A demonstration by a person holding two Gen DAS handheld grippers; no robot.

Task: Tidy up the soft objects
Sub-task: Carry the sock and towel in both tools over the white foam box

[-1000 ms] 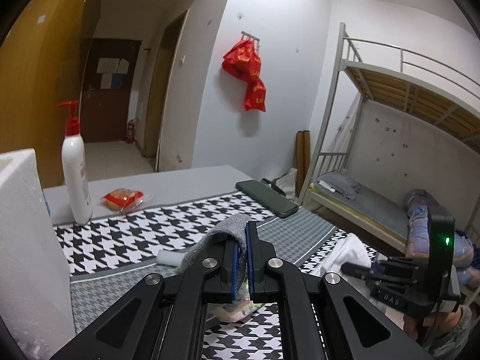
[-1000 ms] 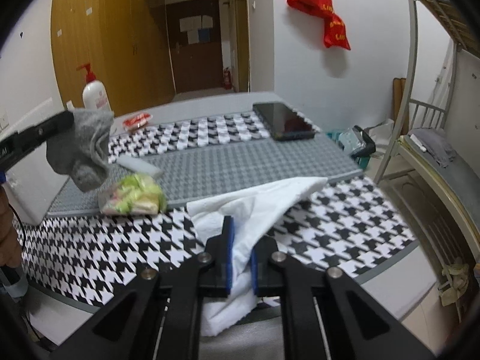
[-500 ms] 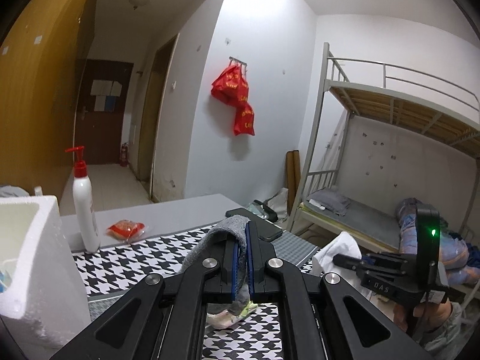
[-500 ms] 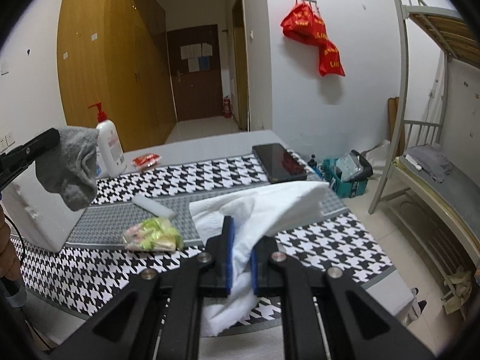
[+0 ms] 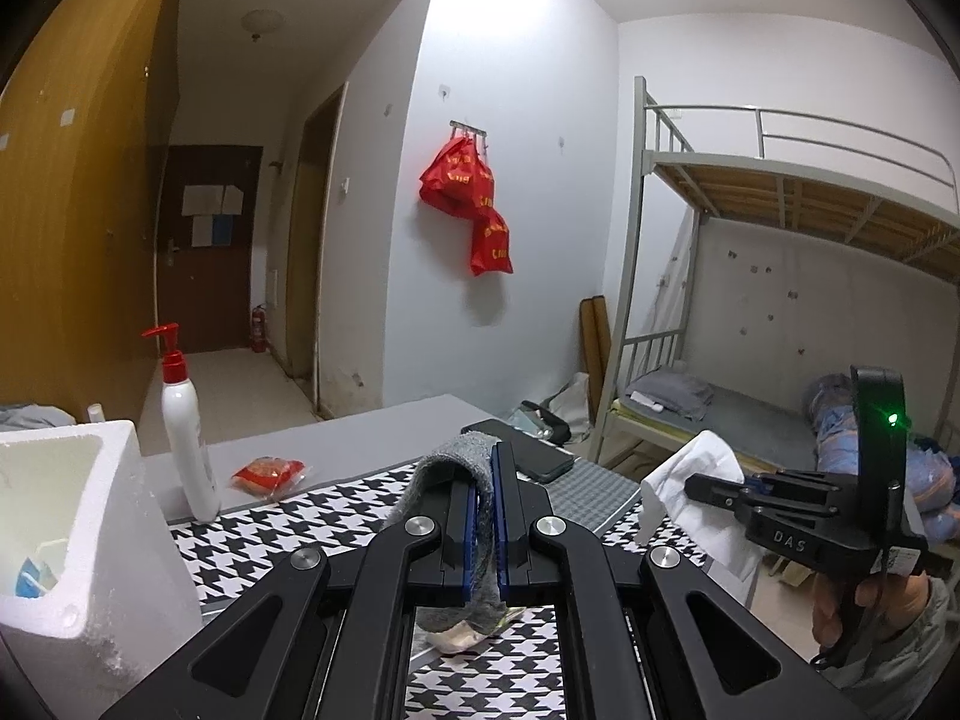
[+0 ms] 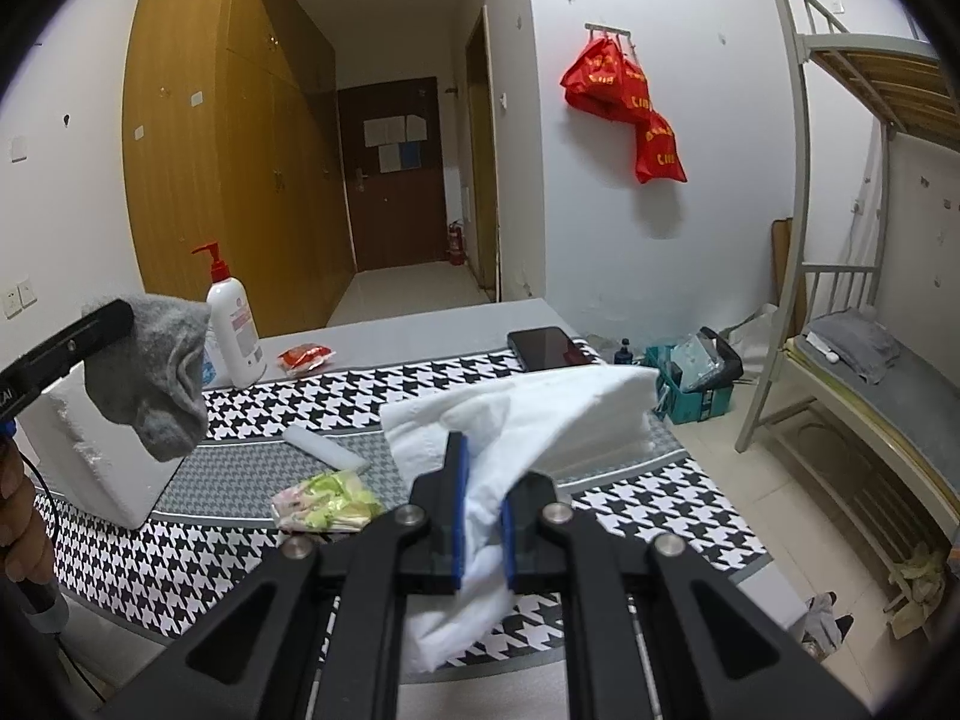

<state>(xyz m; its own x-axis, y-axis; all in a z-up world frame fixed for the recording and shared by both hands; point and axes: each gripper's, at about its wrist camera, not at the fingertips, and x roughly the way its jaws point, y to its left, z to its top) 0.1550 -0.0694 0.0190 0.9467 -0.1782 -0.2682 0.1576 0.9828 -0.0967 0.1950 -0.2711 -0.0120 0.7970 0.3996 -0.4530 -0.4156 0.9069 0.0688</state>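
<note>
My left gripper (image 5: 485,501) is shut on a grey sock (image 5: 447,467), which drapes over the left finger and hangs below the jaws. In the right wrist view that sock (image 6: 153,372) dangles in the air at the left, above the table. My right gripper (image 6: 483,516) is shut on a white cloth (image 6: 540,414), lifted off the houndstooth tablecloth (image 6: 630,510). The left wrist view shows the right gripper (image 5: 690,489) at the right with the white cloth (image 5: 690,480) hanging from its tip.
A white foam box (image 5: 66,534) stands at the table's left edge. On the table are a pump bottle (image 6: 234,330), a red packet (image 6: 306,355), a dark phone (image 6: 549,347), a green-and-pink packet (image 6: 327,501) and a small white roll (image 6: 327,450). A bunk bed (image 6: 864,360) stands right.
Both grippers have risen with their loads. The white cloth has come off the tablecloth and now hangs free; the sock hangs higher above the table.
</note>
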